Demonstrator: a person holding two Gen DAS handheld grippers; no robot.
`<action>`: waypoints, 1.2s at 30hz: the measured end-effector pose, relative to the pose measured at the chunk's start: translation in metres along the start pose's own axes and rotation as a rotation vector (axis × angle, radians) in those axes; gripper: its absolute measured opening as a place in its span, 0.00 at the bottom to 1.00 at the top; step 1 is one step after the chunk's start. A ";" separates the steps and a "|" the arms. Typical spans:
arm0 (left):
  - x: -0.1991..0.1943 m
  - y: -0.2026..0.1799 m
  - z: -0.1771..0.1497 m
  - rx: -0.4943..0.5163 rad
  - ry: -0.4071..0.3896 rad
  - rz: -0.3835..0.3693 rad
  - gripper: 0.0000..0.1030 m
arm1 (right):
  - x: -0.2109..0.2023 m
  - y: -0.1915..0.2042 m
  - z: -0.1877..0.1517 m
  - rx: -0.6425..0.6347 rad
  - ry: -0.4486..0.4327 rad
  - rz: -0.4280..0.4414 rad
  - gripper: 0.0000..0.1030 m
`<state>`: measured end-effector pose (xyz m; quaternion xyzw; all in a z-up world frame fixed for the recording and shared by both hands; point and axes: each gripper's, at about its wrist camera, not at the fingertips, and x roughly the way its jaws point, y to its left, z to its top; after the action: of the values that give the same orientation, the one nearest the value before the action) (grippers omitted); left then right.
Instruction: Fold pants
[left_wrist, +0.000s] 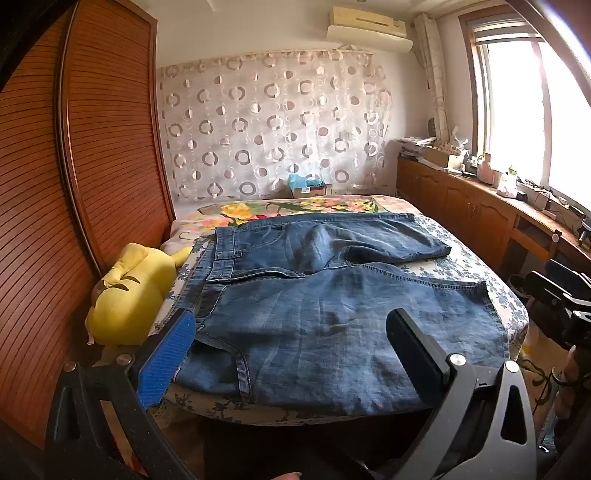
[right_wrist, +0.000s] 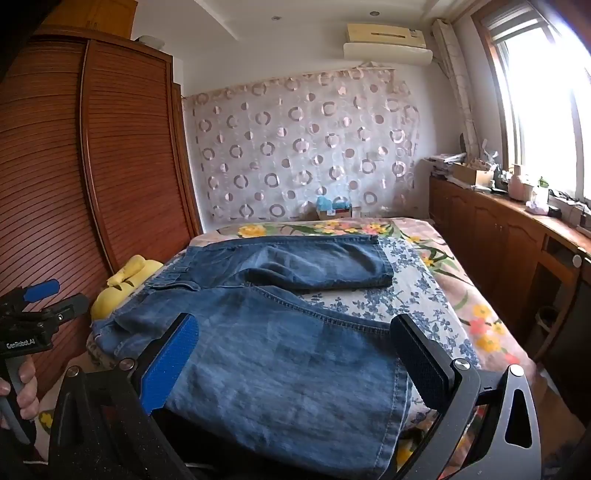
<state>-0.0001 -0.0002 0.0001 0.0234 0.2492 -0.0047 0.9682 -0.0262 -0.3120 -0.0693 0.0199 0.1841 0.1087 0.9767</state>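
You are at the start of the fold: the pants (left_wrist: 317, 295) lie spread flat on the bed (left_wrist: 491, 295), waistband toward the yellow plush toy (left_wrist: 133, 291), both legs running right, nothing folded yet. Both the left gripper (left_wrist: 295, 339) and the right gripper (right_wrist: 295, 347) hover above the near leg, jaws wide apart and empty. Judged next: lower onto the near edge and clamp it before lifting

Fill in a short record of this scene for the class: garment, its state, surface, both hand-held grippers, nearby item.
garment: blue jeans
state: spread flat, legs apart, not yet folded
surface: bed with floral cover
left hand-held gripper: open, above the near leg, holding nothing
right hand-held gripper: open, above the near leg, holding nothing
nearby item: yellow plush toy beside the waistband, by the wardrobe
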 end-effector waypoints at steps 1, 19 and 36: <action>0.000 0.000 0.000 0.000 -0.001 0.000 1.00 | 0.000 0.000 0.000 0.001 0.000 0.000 1.00; -0.003 -0.012 0.012 -0.005 -0.011 0.000 1.00 | -0.006 -0.003 0.002 -0.002 -0.003 -0.008 1.00; -0.004 -0.012 0.011 -0.007 -0.017 -0.002 1.00 | -0.007 -0.003 0.002 -0.003 -0.004 -0.008 1.00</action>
<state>0.0012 -0.0122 0.0111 0.0196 0.2408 -0.0048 0.9704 -0.0310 -0.3162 -0.0650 0.0181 0.1822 0.1051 0.9775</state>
